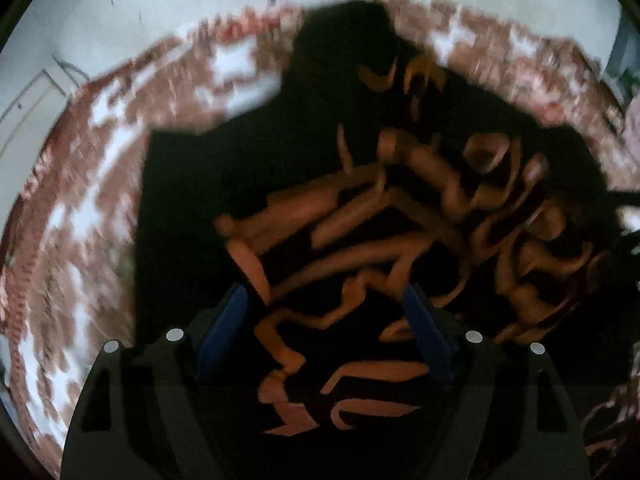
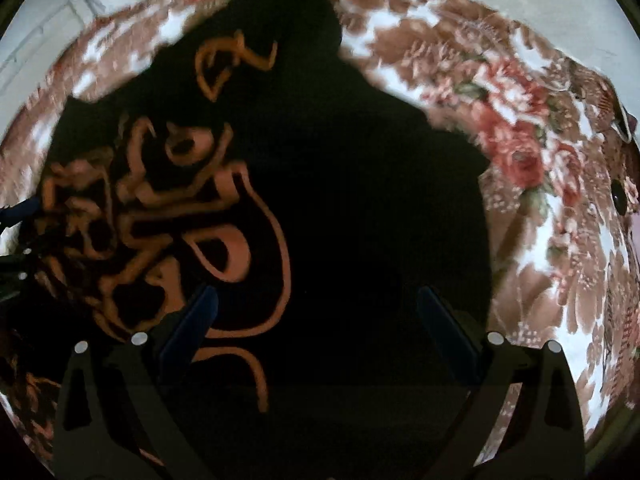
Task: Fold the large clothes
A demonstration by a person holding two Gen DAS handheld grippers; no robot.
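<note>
A black garment (image 1: pixel 192 208) with a large orange print lies bunched on a floral cloth. In the left wrist view it fills the middle, and my left gripper (image 1: pixel 326 300) hangs above its printed part with blue fingers (image 1: pixel 224 328) spread wide and nothing pressed between them. In the right wrist view the same black garment (image 2: pixel 360 200) spreads below my right gripper (image 2: pixel 316 300). Its fingers (image 2: pixel 192 328) stand wide apart over plain black fabric, with the orange print to the left. At that view's left edge a bit of the other gripper shows.
The floral cloth (image 2: pixel 520 160), brown and red on white, covers the surface around the garment. Beyond it lies pale floor (image 1: pixel 160 0). A small dark round object (image 2: pixel 619 198) sits at the right edge of the cloth.
</note>
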